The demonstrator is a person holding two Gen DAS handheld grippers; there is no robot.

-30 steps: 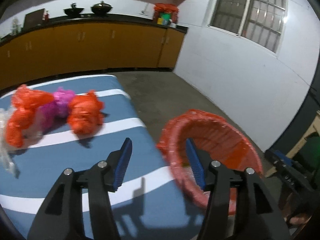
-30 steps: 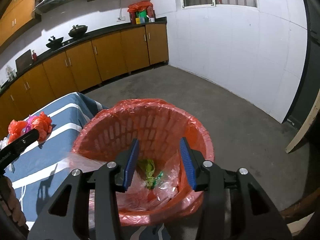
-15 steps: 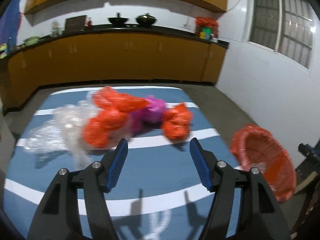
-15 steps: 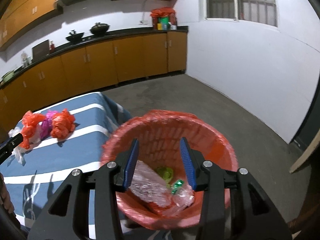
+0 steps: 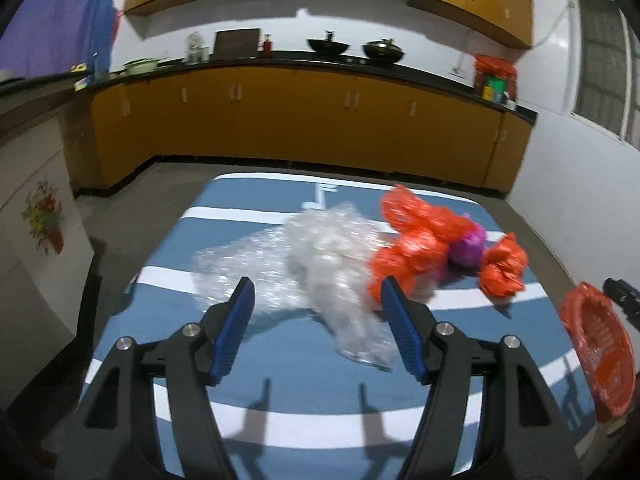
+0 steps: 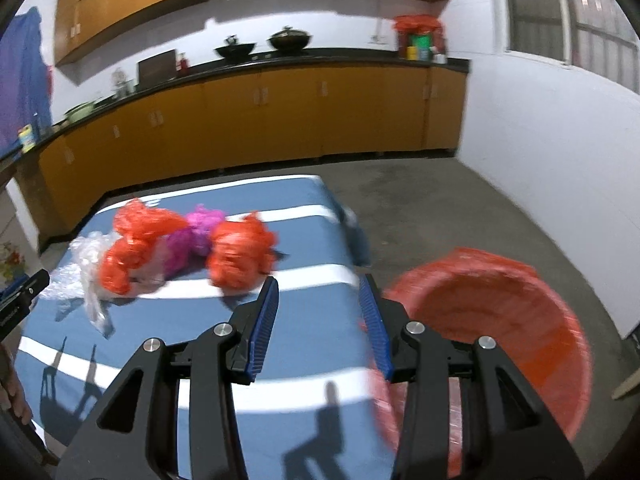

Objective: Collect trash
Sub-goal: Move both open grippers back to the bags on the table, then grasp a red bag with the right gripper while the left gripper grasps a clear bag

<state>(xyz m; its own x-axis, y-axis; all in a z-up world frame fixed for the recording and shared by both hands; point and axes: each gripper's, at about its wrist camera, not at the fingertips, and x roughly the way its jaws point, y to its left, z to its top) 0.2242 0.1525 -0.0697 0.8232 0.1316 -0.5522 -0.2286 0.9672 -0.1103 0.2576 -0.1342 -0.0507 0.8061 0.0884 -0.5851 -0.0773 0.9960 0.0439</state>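
Crumpled plastic trash lies on the blue striped table (image 5: 288,376): a clear plastic wrap (image 5: 320,256), an orange bag (image 5: 416,240), a pink bag (image 5: 468,248) and a smaller orange bag (image 5: 502,270). My left gripper (image 5: 316,304) is open and empty, just short of the clear wrap. My right gripper (image 6: 318,296) is open and empty above the table's right edge (image 6: 320,320), with the small orange bag (image 6: 240,252) ahead to its left. The red bin lined with an orange bag (image 6: 492,340) stands on the floor beside the table; it also shows in the left wrist view (image 5: 596,352).
Orange kitchen cabinets with a black counter (image 5: 300,112) run along the far wall. A white appliance with a flower sticker (image 5: 36,240) stands left of the table. Grey concrete floor (image 6: 432,208) lies between table, bin and white wall.
Both grippers have swung left, away from the bin and toward the trash on the table. The left one now faces the clear wrap; the right one has left the bin's mouth.
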